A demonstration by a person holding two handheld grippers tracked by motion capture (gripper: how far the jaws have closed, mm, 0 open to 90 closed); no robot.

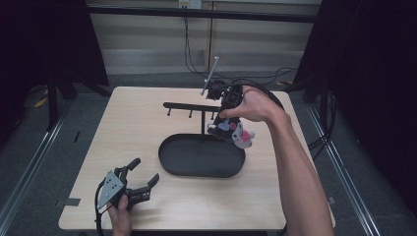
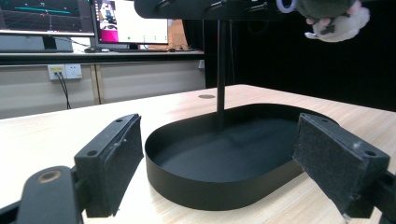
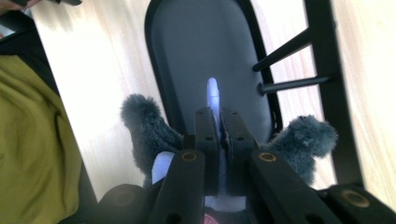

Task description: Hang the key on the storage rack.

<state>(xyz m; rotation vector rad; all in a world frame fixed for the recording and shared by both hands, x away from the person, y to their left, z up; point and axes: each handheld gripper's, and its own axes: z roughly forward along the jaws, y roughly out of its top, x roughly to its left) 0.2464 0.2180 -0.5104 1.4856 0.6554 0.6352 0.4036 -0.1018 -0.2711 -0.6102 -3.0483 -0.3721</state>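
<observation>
Right gripper [image 1: 227, 109] jaws pinched on the ring [image 3: 213, 93] of a plush toy [image 1: 233, 132], holding it in the air beside the rack [image 1: 192, 106], above the tray's [image 1: 169, 162] far right rim. Left gripper [image 1: 140, 178] at the table's [image 1: 133, 118] near left corner, jaws spread, nothing between them.

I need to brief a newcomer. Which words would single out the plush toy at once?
Find the black oval tray mid-table, with its rack of pegs. At the rack's right end, the right hand-held gripper holds the plush toy above the tray: the only soft, furry item, dark grey and white.
</observation>
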